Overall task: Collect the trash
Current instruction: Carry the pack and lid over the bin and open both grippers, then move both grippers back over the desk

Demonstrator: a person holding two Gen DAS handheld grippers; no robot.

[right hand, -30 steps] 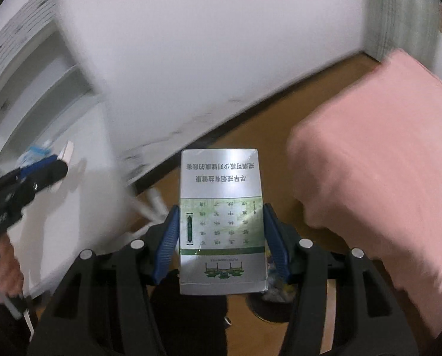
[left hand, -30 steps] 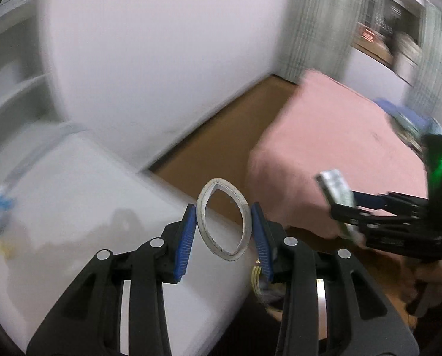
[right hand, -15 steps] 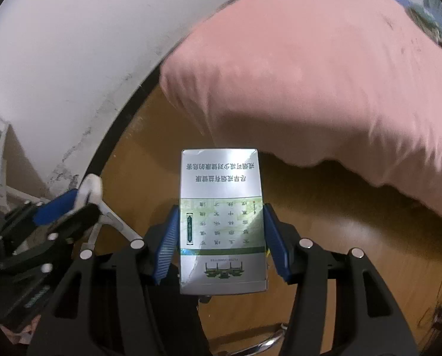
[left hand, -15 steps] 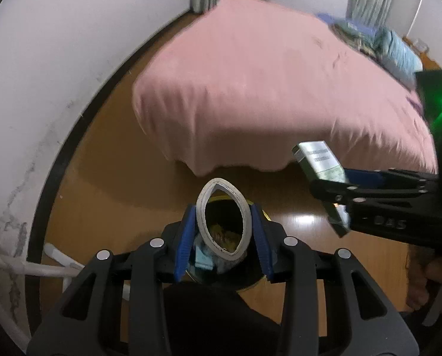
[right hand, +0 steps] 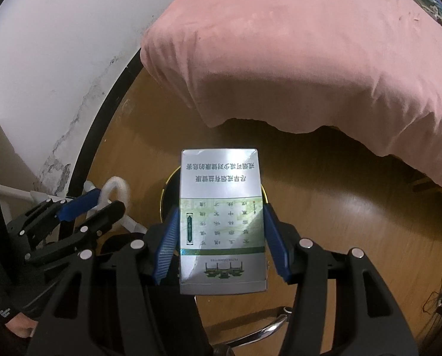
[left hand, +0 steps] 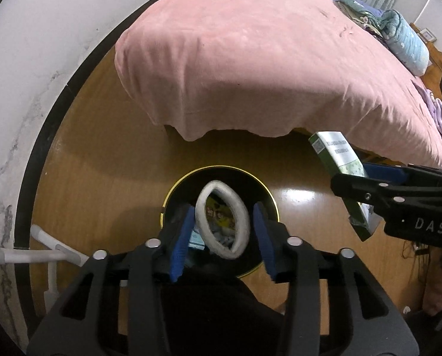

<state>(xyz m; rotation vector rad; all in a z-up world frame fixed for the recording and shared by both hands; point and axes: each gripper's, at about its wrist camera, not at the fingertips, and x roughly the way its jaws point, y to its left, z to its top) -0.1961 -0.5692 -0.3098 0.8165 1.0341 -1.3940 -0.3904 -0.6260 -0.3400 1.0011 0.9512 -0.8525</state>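
**Inspector A:** Left gripper (left hand: 222, 225) hangs above the round black bin (left hand: 173, 191) with the gold rim, on the wooden floor (left hand: 102, 154) just off the corner of the pink-covered bed (left hand: 250, 53). Its jaws have just been opening. The white ring (left hand: 241, 210), a squashed oval band that looks like an empty tape core, sits tilted between the blue pads, leaning on the left one with a clear gap at the right. It looks released, or nearly so.

**Inspector B:** Risk?

**Inspector A:** The ring is canted and light. If it snags on the left pad, it could swing out and strike the rim, then roll across the floor. The bin already holds wrappers, so a bounce off them is possible.

**Inspector B:** Right side?

**Inspector A:** Right gripper (right hand: 221, 237) pinches a silver-and-green cigarette pack (right hand: 221, 219) flat between both pads, printed face up, top edge slightly torn. It is over the bin, partly hiding it. The two grippers are close together; opening the right one now risks the pack clipping the left tool and landing outside.
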